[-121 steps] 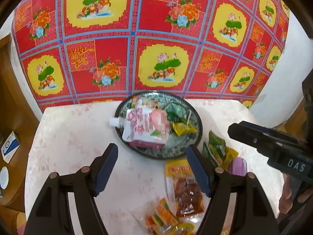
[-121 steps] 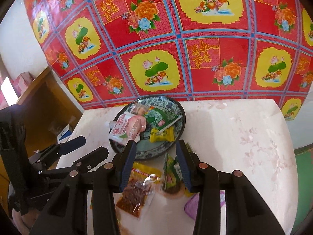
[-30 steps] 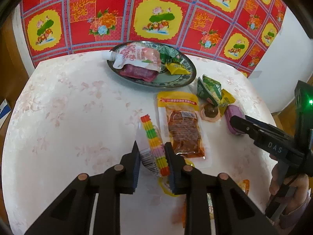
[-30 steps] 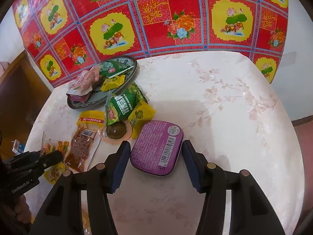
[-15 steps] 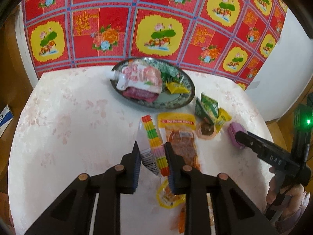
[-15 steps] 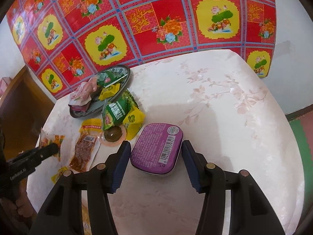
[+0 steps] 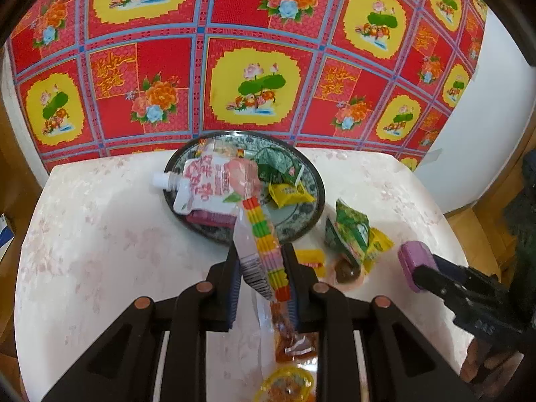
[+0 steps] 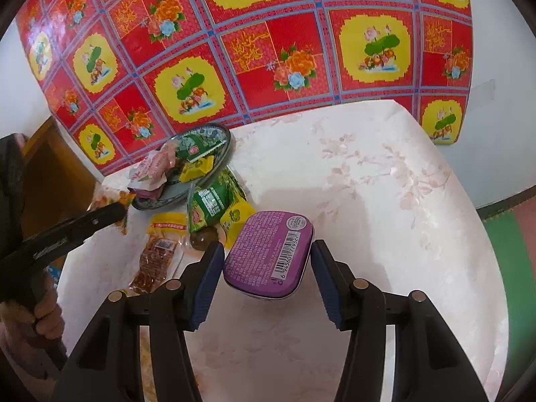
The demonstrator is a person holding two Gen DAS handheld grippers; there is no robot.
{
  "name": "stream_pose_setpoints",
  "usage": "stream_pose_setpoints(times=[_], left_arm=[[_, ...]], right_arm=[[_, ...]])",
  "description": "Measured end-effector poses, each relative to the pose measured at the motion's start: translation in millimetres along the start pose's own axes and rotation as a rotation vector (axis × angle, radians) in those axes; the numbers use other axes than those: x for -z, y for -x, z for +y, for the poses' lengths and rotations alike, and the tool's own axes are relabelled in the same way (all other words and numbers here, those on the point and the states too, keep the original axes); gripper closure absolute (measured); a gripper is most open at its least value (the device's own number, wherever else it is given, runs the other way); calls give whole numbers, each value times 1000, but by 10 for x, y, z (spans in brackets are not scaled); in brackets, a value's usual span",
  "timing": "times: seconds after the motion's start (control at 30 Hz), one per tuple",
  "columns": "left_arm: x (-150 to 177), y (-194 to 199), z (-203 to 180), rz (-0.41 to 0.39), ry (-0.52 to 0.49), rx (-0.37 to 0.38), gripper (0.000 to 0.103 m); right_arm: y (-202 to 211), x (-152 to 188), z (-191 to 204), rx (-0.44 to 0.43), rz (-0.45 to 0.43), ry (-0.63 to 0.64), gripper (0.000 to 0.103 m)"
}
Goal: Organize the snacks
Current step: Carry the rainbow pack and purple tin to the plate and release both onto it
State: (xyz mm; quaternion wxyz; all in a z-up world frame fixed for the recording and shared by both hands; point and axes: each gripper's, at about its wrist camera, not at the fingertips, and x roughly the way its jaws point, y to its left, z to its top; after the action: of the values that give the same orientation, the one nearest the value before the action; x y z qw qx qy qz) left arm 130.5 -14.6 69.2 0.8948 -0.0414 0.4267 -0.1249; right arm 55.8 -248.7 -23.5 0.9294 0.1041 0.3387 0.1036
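Purple tin [image 8: 268, 254] pinched in right tool [image 8: 268, 268]; left tool [image 7: 261, 276] pinching rainbow candy pkt [image 7: 264, 244].

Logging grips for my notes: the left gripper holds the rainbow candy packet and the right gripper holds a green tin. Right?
Not quite. The tin in the right gripper is purple, as the right wrist view shows. The left gripper does hold the rainbow candy packet.

The purple tin [image 8: 268, 254] carries a barcode numbered 6 945601 779327, while printing on the pink pouch [image 7: 214, 184] and green packet [image 8: 211, 206] is too blurred to read.
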Motion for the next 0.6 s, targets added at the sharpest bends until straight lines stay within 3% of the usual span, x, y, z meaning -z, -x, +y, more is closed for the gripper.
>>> stream_pose_setpoints(times=[0.6], left_arm=[[-126, -313, 168, 5, 34, -56, 79]], right_arm=[[37, -260, 267, -23, -42, 98, 48]])
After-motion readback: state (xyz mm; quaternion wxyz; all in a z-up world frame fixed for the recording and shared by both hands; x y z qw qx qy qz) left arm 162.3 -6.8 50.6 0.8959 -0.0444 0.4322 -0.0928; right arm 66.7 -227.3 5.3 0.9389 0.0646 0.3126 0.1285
